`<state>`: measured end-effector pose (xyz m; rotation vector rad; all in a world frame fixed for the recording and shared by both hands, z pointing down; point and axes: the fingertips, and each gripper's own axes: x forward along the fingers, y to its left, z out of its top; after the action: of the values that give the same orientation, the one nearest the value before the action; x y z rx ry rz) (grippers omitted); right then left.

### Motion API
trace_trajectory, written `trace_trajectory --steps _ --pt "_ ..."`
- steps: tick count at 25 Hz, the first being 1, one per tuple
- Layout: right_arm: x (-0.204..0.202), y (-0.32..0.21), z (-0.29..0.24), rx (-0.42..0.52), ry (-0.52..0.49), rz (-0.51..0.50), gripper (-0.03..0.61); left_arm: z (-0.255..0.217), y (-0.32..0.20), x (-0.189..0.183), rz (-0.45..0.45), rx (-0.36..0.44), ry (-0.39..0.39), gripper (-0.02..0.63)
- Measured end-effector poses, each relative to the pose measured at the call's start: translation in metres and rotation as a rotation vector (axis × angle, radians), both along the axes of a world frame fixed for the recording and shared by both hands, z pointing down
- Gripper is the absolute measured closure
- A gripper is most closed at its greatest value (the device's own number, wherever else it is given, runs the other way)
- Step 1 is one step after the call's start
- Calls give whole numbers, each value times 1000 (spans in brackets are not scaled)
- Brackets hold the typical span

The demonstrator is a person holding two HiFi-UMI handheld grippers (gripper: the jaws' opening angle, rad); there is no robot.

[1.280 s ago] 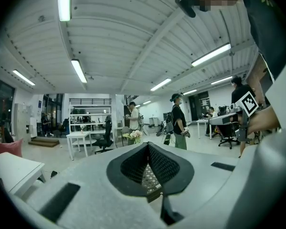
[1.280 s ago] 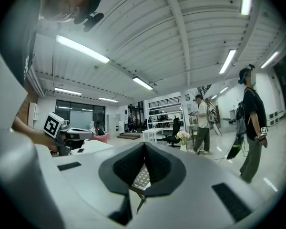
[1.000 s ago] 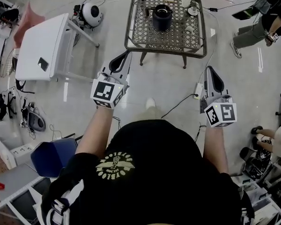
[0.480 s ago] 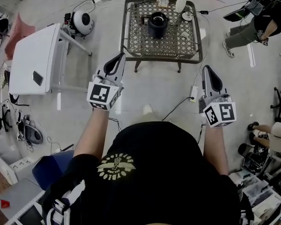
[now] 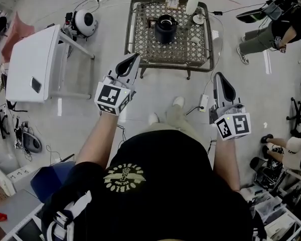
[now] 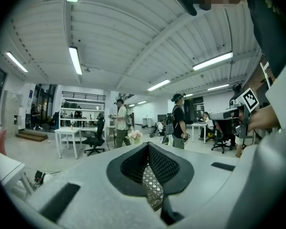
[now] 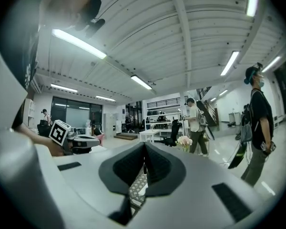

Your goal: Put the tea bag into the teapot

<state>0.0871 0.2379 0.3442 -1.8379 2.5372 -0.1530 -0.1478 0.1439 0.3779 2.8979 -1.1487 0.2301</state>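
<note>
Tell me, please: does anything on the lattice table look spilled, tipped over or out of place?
Nothing stands out. The dark teapot stands upright near the middle of the lattice table, the flower vase stands upright at its far edge, and no spill shows.

One teapot (image 5: 165, 29) and one vase (image 5: 191, 5) at twelve o'clock; two tables: wire table (image 5: 144, 34), white table (image 5: 32, 62) at ten.

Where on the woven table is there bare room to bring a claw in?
On the table, the left side, between its rim and the teapot, is bare; so is the near strip in front of the teapot. The far right corner is crowded: vase, small dish and card stand close together.
</note>
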Motion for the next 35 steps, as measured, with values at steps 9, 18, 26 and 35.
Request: trace_trajectory --steps 9,18,26,35 --pt "38 -45 27 -54 -56 29 571 7 -34 22 -38 -30 -34 617" --pt "56 -99 20 -82 -44 -85 570 9 -79 65 -64 -47 15 617" --pt "53 -145 5 -34 -27 -169 569 19 -101 97 -53 -81 -12 617" --pt "77 -171 15 -38 -53 -217 571 1 -124 109 -132 -37 -32 617"
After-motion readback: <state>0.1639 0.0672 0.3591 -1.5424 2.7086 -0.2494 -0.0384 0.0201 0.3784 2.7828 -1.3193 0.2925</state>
